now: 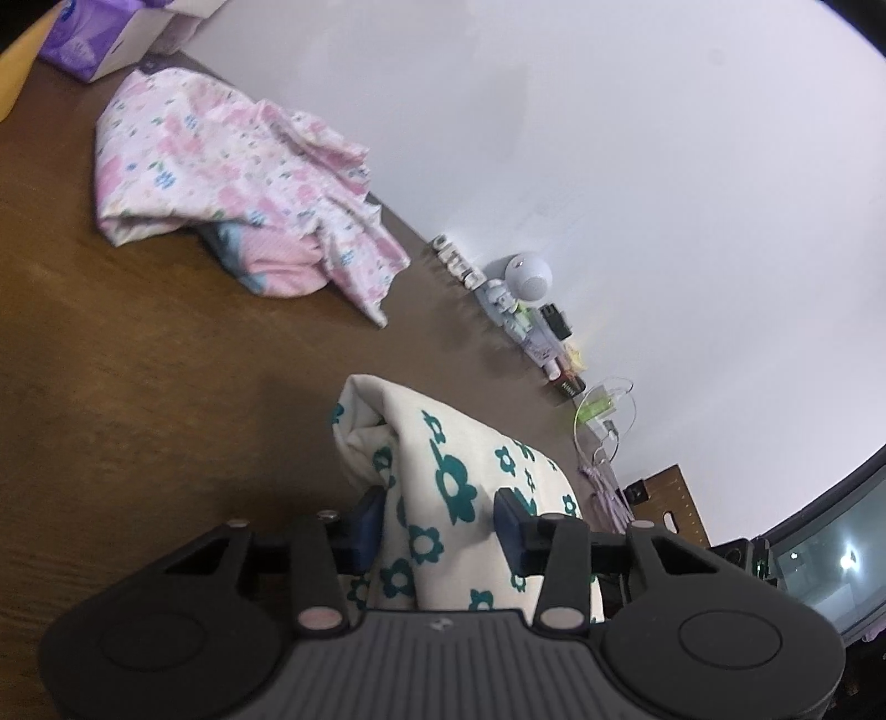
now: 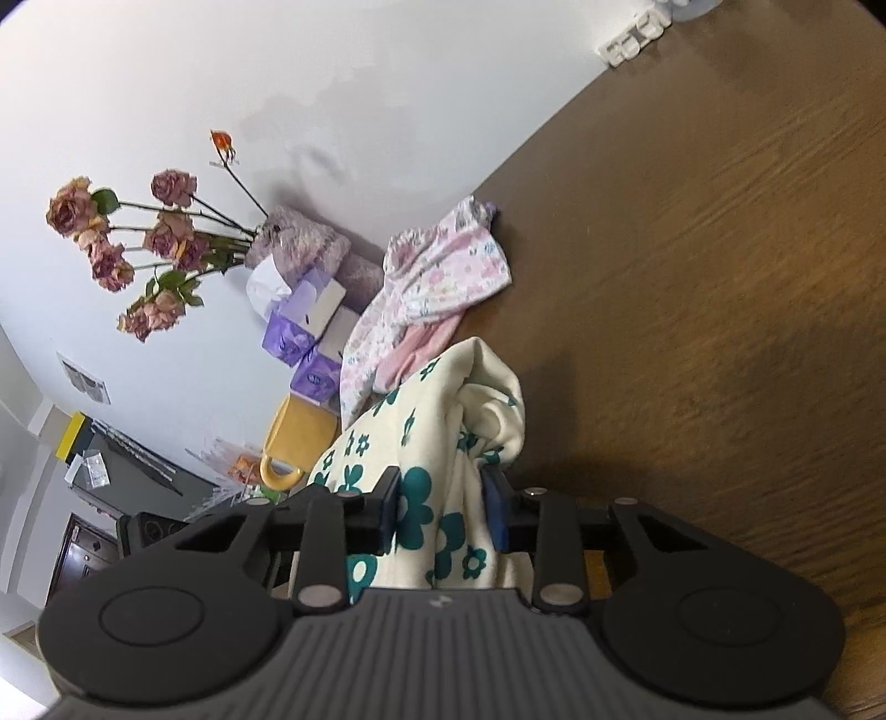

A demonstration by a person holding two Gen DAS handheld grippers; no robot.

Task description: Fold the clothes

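A cream garment with green flowers (image 1: 443, 471) is bunched between my left gripper (image 1: 440, 518), whose blue-padded fingers are shut on it. The same cream flowered garment (image 2: 443, 443) also runs through my right gripper (image 2: 443, 512), shut on it too, with a folded lump hanging past the fingers above the brown table (image 2: 720, 277). A crumpled pile of pink floral clothes (image 1: 232, 183) lies on the table further off, with a pink and blue piece under it. That pink floral pile (image 2: 437, 271) shows near the wall in the right wrist view.
Purple tissue boxes (image 1: 99, 33) sit by the wall beyond the pile. Small toys, bottles and a white round lamp (image 1: 529, 274) line the table's back edge. Dried roses in a vase (image 2: 166, 238) and a yellow chair (image 2: 299, 437) stand at the left of the right wrist view.
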